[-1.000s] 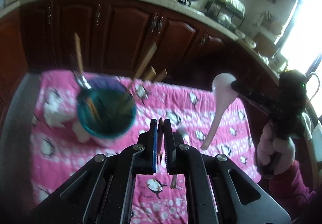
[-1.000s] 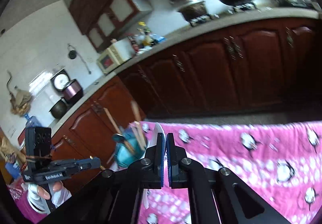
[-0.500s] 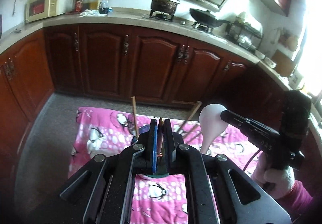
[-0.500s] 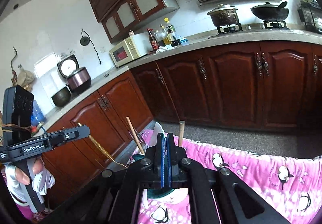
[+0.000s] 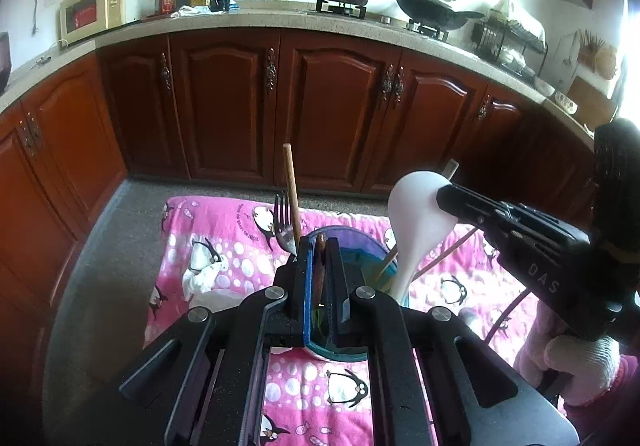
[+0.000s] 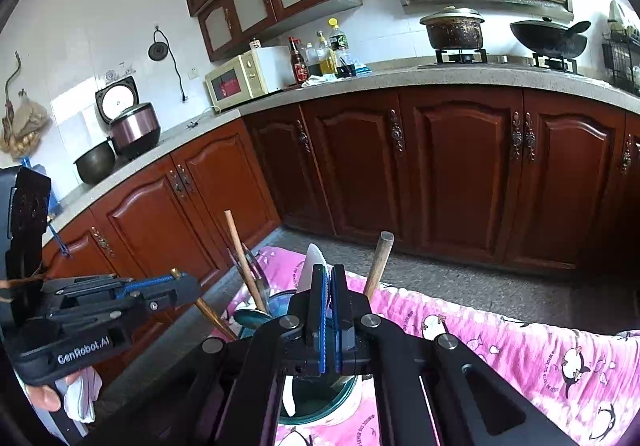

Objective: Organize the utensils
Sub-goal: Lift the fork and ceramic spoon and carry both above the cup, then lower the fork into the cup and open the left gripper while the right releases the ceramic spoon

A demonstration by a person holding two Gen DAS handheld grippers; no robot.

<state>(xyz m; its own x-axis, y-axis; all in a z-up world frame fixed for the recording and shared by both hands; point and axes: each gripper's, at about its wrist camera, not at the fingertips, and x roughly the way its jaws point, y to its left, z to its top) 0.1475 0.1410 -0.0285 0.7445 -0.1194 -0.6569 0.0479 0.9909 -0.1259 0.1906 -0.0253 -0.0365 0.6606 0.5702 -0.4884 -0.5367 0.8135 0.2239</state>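
so the pink penguin cloth (image 5: pixel 224 258) is the biggest thing going, and the teal cup (image 5: pixel 360 266) sitting on it is the landmark for everything else; already standing in the cup are a wooden handle (image 5: pixel 291 193) and a fork (image 5: pixel 282 221) on its left side, plus another wooden stick (image 6: pixel 378 266) leaning out the far right.

right gripper (image 6: pixel 328 322) is right over the cup, jaws pinched nearly together on the white spoon (image 5: pixel 416 221); bowl end up, handle pointing down into the cup's right side, looks like it's partway in already.

left gripper (image 5: pixel 318 286) hangs over the near-left of the cup, jaws almost closed on a thin brownish stick (image 5: pixel 319 266), chopstick maybe, can't really tell; its lower end seems to dip toward the cup mouth.

my read: we're at the drop-in step for both pieces; next up is lowering each one a bit more so it clears the rim, then easing the jaws apart without knocking the fork or tipping the cup.
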